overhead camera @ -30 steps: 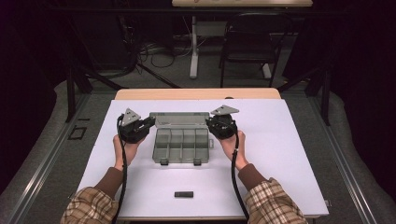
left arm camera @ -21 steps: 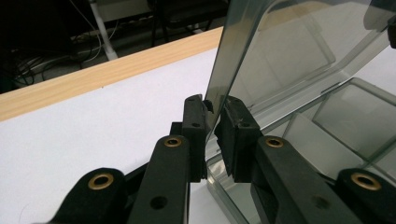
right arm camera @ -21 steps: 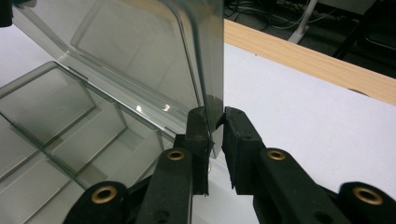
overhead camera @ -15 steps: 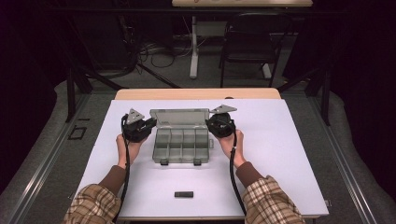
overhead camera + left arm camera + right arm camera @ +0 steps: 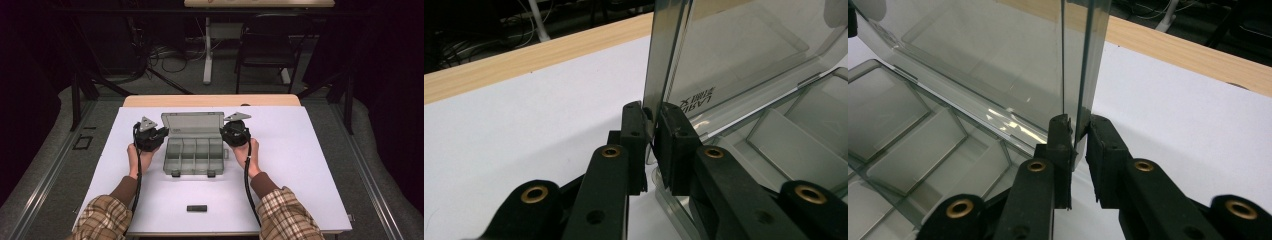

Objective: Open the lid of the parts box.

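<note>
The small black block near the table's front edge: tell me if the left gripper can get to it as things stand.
Probably not right away: the left gripper is clamped on the lid, though bare table lies between it and the black block.

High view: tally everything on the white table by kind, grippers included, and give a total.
Grippers: 2, left gripper and right gripper
Clear compartment box with raised lid: 1
Small black block: 1
Total: 4

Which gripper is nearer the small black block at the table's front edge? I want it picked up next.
Left, though only slightly. The left gripper grips the lid's left edge, the right gripper its right edge; the black block lies toward the person, marginally left of centre.
</note>
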Demonstrator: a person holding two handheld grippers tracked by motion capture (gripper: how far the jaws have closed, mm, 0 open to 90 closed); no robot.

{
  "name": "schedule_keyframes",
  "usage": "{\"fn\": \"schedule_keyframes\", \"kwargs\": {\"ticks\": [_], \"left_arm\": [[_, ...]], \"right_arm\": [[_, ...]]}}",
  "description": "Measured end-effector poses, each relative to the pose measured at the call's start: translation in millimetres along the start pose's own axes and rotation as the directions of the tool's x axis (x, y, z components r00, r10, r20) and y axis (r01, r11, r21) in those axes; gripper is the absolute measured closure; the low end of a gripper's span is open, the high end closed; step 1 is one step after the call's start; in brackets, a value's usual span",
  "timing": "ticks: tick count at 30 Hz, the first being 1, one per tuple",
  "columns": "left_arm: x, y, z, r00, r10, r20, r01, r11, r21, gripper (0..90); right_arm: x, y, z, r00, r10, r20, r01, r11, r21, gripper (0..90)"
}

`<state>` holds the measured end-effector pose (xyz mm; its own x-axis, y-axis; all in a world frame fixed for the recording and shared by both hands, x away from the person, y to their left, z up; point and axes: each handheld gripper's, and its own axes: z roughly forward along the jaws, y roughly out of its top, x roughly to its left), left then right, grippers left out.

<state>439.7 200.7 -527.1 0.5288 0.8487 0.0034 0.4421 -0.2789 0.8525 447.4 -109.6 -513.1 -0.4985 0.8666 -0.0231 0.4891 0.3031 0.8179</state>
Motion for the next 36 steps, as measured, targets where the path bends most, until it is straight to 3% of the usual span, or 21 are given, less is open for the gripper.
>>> {"fn": "schedule_keyframes", "kwargs": {"ticks": [13,36], "left_arm": [[0.1,-4.6,11.5,0.9998,0.01,-0.018,-0.01,0.9989,0.047,81.6],[-0.2,-6.4,22.6,0.9985,0.025,-0.049,-0.022,0.9973,0.07,80.8]], "right_arm": [[-0.8,-3.9,10.7,0.9999,0.007,0.008,-0.007,1.0,0.03,80.5],[-3.3,-8.9,23.3,0.9996,0.022,0.017,-0.023,0.998,0.06,81.2]]}}
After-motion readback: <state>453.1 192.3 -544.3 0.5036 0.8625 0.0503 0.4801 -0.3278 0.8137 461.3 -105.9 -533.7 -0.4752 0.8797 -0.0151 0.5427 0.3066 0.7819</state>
